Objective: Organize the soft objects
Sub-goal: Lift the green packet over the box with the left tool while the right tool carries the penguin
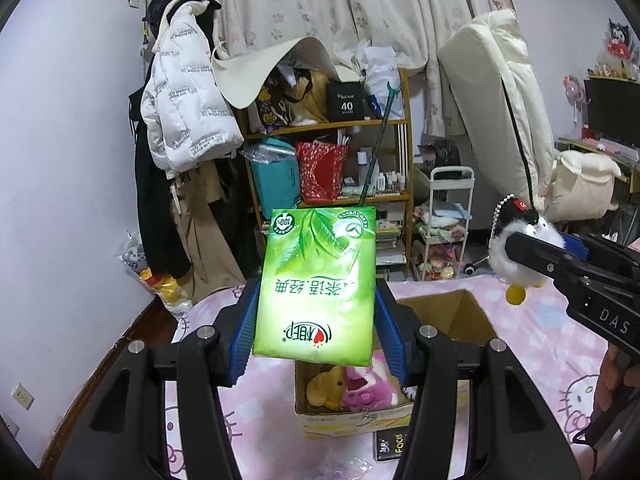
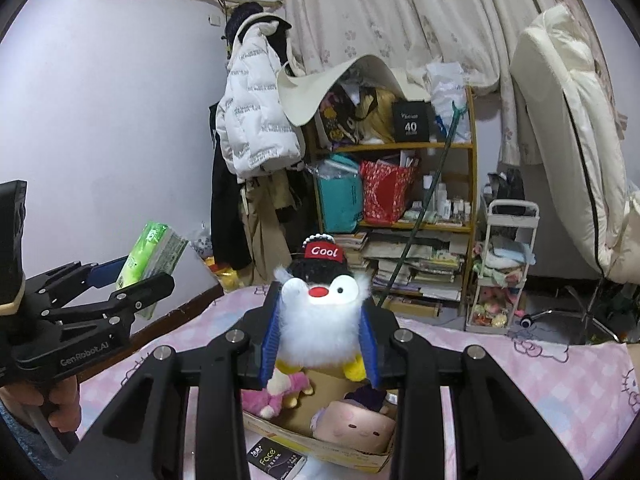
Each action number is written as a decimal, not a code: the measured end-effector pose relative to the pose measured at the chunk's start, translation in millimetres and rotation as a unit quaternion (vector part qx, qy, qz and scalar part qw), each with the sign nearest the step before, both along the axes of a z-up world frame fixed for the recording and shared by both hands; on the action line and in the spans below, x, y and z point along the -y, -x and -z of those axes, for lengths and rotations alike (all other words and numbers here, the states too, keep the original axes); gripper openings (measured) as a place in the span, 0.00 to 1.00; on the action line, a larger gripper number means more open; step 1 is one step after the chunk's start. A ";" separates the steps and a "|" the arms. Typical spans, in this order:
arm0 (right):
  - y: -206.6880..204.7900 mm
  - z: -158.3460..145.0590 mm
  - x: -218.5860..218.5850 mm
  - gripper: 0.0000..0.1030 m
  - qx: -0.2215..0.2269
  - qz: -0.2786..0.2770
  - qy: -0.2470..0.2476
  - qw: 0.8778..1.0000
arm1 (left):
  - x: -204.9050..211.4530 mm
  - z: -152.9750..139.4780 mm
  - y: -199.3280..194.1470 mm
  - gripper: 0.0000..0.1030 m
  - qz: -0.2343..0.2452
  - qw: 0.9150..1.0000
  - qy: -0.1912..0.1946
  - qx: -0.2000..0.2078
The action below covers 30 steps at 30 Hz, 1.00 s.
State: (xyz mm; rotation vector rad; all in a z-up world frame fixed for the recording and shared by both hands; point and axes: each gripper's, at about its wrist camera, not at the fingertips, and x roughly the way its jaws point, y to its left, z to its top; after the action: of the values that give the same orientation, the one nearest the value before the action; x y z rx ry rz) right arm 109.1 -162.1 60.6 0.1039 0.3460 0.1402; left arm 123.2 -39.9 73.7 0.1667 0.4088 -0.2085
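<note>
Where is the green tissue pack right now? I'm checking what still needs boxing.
The green tissue pack is clamped in the left tool, held in the air above the cardboard box of plush toys on the pink bedsheet.

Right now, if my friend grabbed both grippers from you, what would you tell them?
Left gripper: shut on the green tissue pack, held up in the air above the cardboard box.
Right gripper: shut on the fluffy penguin toy with the "Cool" cap, also above the box.
Already in the box: a yellow plush, a pink plush and a round pale-faced plush.
The box sits on the pink bed sheet; a black "Face" pack lies just outside it.
Left to do: probably lower the tissue pack and penguin into the box and let go.
</note>
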 end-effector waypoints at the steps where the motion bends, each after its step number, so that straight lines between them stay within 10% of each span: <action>1: -2.9 5.2 -0.5 0.35 -0.005 -0.001 0.002 1.000 | 0.4 4.2 -2.5 0.52 0.001 1.000 -0.001 -0.004; 30: -63.6 90.4 10.5 0.36 -0.123 -0.010 -0.012 0.992 | 38.7 101.2 -55.8 0.53 0.042 0.992 -0.039 -0.115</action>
State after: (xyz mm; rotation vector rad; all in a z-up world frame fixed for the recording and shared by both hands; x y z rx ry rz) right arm 172.7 -172.6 -29.9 0.1416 0.5913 0.1527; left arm 179.0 -78.6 -27.4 0.2374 0.6399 -0.2969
